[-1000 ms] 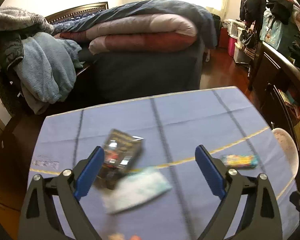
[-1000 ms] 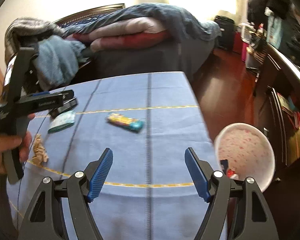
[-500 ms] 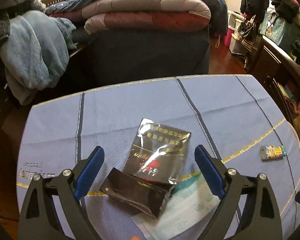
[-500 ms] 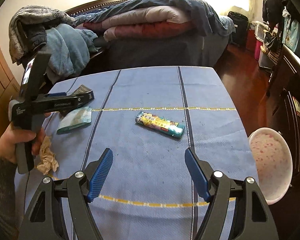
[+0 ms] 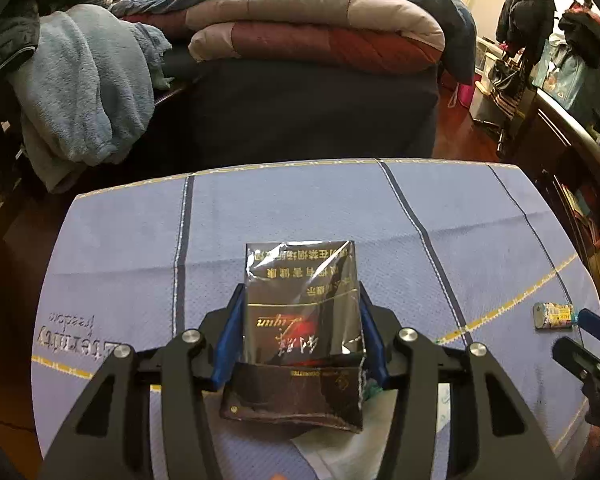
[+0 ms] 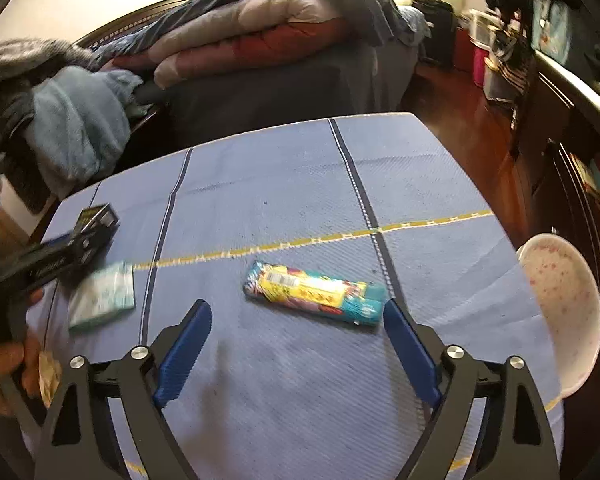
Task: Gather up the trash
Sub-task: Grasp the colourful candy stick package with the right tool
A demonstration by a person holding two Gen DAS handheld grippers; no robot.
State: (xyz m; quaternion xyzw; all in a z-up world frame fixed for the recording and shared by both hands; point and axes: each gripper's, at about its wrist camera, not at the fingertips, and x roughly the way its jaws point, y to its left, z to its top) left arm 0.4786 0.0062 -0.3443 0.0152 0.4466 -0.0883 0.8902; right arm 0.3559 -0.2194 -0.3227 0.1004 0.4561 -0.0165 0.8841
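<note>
My left gripper (image 5: 302,336) is shut on a dark cigarette pack (image 5: 300,308) with a torn open lid, its blue pads pressing both sides; it also shows at the left of the right wrist view (image 6: 96,218). A pale teal packet (image 6: 102,300) lies under and behind it on the blue tablecloth (image 5: 260,208). My right gripper (image 6: 298,344) is open, low over the cloth, with a colourful candy wrapper (image 6: 314,292) just ahead between its fingers. That wrapper also shows far right in the left wrist view (image 5: 553,315). A crumpled brown scrap (image 6: 49,372) lies near the hand.
A white speckled bin (image 6: 560,304) stands off the table's right edge. A bed with folded quilts (image 5: 312,28) is behind the table, a blue fleece (image 5: 76,80) at the left, dark furniture (image 5: 572,148) and hanging clothes at the right.
My left gripper has closed on the cigarette pack, which was lying between its open fingers. My right gripper has moved forward and down toward the candy wrapper.
</note>
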